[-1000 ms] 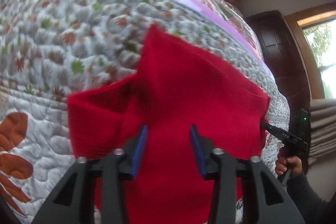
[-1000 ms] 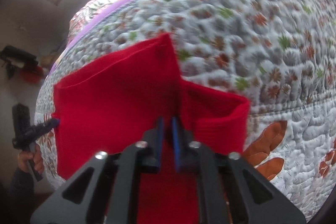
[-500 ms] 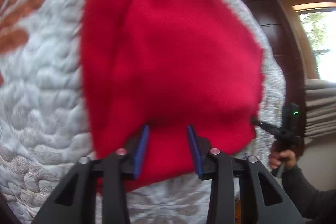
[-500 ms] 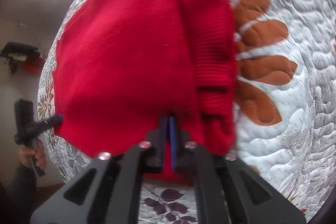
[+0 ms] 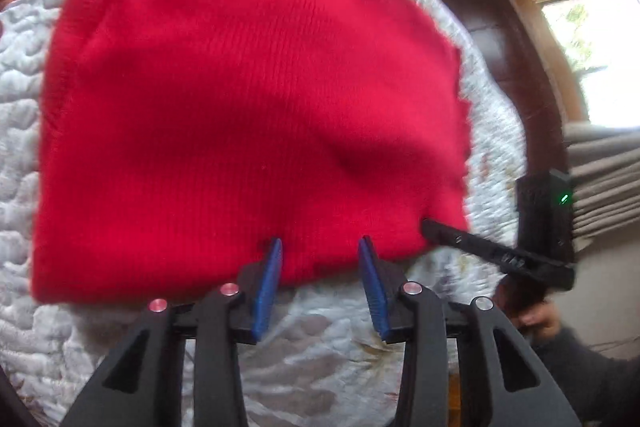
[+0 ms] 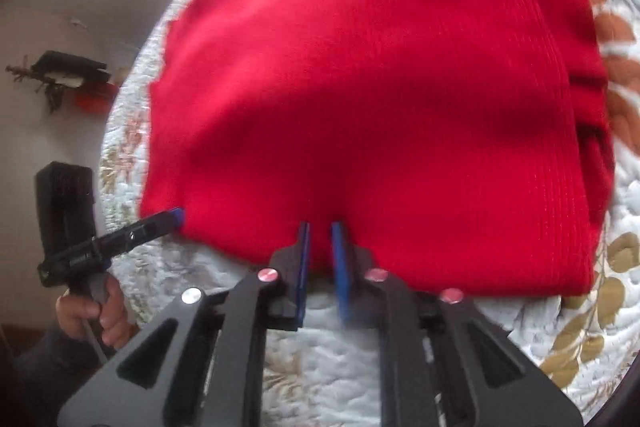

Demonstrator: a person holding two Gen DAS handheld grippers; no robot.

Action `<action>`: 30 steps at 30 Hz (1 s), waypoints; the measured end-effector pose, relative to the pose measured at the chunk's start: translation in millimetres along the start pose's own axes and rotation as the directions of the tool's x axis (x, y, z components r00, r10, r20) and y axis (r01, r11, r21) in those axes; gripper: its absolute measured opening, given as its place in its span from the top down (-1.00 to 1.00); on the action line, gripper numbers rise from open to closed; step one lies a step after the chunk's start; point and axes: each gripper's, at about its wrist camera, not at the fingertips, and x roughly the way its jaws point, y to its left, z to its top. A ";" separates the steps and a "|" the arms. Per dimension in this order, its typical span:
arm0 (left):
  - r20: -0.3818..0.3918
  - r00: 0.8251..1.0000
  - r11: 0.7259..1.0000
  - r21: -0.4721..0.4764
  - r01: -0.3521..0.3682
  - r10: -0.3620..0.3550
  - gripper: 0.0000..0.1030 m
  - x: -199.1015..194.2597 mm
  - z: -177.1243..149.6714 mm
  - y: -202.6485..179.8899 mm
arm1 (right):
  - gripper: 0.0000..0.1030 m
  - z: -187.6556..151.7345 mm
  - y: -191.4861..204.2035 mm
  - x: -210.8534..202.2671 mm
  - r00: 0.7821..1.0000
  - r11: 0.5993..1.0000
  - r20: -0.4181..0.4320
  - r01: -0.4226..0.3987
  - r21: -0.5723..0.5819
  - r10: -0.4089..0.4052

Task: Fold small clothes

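Observation:
A red knitted garment [image 5: 240, 107] lies folded flat on a white quilted bedspread [image 5: 320, 367]; a ribbed folded part lies along its far side [image 6: 580, 47]. My left gripper [image 5: 320, 259] is open at the garment's near edge, blue pads wide apart, the hem just between the tips. My right gripper [image 6: 320, 247] has its pads a narrow gap apart at the same edge of the garment [image 6: 380, 87], not pinching it. Each gripper shows in the other's view: the right [image 5: 430, 227] and the left [image 6: 176, 217], each at a near corner.
The bedspread [image 6: 320, 367] has leaf prints. A hand [image 5: 536, 319] holds the right gripper and another hand [image 6: 96, 311] the left. Beyond the bed stand a dark wooden door [image 5: 500, 47], a bright window [image 5: 592, 47] and a wall shelf [image 6: 68, 71].
The garment was held up, then carried over and laid flat on the quilt. The right gripper's pads, shut on the cloth before, have parted. Both grippers now sit at the near hem.

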 end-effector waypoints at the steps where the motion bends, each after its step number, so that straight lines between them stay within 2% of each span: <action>1: -0.002 1.000 1.000 -0.005 -0.001 0.001 0.25 3.7 -3.8 4.5 | 1.00 -4.0 -9.0 0.1 1.000 1.000 -0.005 0.000 0.012 0.000; 4: -0.002 1.000 1.000 -0.016 0.005 -0.005 0.42 -3.8 -9.0 15.3 | 1.00 -7.2 -31.1 -17.3 1.000 0.999 0.014 0.006 0.044 -0.007; 6: 0.001 1.000 1.000 -0.021 0.005 -0.005 0.43 -15.9 -5.4 22.7 | 1.00 -7.1 -48.2 -33.2 0.999 0.997 0.036 0.027 0.076 -0.030; 9: 0.050 0.999 0.996 -0.090 0.003 0.001 0.20 -64.9 -0.8 53.4 | 0.96 -9.8 -81.9 -63.6 0.992 0.982 0.086 0.079 0.170 -0.094; 11: 0.084 0.996 0.992 -0.125 -0.003 0.014 -0.07 -93.5 5.6 73.6 | 0.95 -10.7 -98.1 -80.2 0.984 0.967 0.119 0.104 0.233 -0.135; 12: 0.091 0.995 0.989 -0.149 -0.014 0.028 -0.11 -110.6 12.0 89.6 | 0.76 -12.2 -100.7 -91.1 0.970 0.953 0.131 0.168 0.254 -0.206; 14: 0.085 0.995 0.983 -0.178 -0.044 0.060 -0.37 -125.7 25.9 110.5 | 0.69 -13.6 -86.1 -102.8 0.949 0.947 0.162 0.232 0.223 -0.271; 15: 0.077 0.995 0.980 -0.192 -0.046 0.062 -0.40 -133.4 35.3 121.1 | 0.68 -14.7 -75.5 -108.7 0.936 0.943 0.172 0.272 0.193 -0.306; 16: 0.066 0.996 0.978 -0.203 -0.039 0.053 -0.44 -138.5 46.3 131.5 | 0.57 -16.7 -49.1 -108.8 0.914 0.933 0.191 0.339 0.121 -0.357; 17: 0.049 0.998 0.977 -0.211 -0.028 0.039 -0.46 -141.5 60.7 143.0 | 0.35 -20.2 -28.0 -108.8 0.900 0.924 0.213 0.379 0.053 -0.381; 18: 0.039 0.999 0.977 -0.213 -0.019 0.028 -0.47 -141.6 69.3 148.1 | 0.09 -27.4 11.3 -100.2 0.879 0.899 0.245 0.434 -0.054 -0.409; 20: 0.020 1.000 0.977 -0.213 0.026 -0.022 -0.55 -137.3 91.5 156.7 | -0.11 -44.7 68.7 -78.3 0.847 0.833 0.296 0.509 -0.214 -0.442; 21: 0.011 0.998 0.975 -0.212 0.064 -0.064 -0.57 -131.6 106.3 160.4 | -0.17 -60.4 110.1 -56.8 0.833 0.773 0.331 0.542 -0.329 -0.443; 22: 0.007 0.996 0.974 -0.210 0.085 -0.085 -0.58 -127.3 114.8 162.2 | -0.28 -73.2 135.7 -39.4 0.827 0.726 0.349 0.557 -0.403 -0.440; 24: -0.007 0.989 0.966 -0.217 0.142 -0.147 -0.58 -113.4 136.8 166.9 | -0.30 -100.8 175.2 -6.2 0.814 0.613 0.389 0.581 -0.535 -0.432; 25: -0.012 0.985 0.962 -0.219 0.165 -0.172 -0.59 -108.7 144.1 170.7 | -0.31 -119.5 191.4 12.5 0.798 0.529 0.424 0.602 -0.599 -0.428; 28: -0.039 0.975 0.955 -0.217 0.204 -0.217 -0.60 -89.3 162.0 176.8 | -0.31 -142.4 225.5 63.5 0.749 0.348 0.515 0.655 -0.671 -0.418; 30: -0.052 0.969 0.952 -0.208 0.224 -0.240 -0.64 -77.3 169.1 176.1 | -0.31 -147.8 237.4 94.5 0.718 0.266 0.555 0.682 -0.681 -0.420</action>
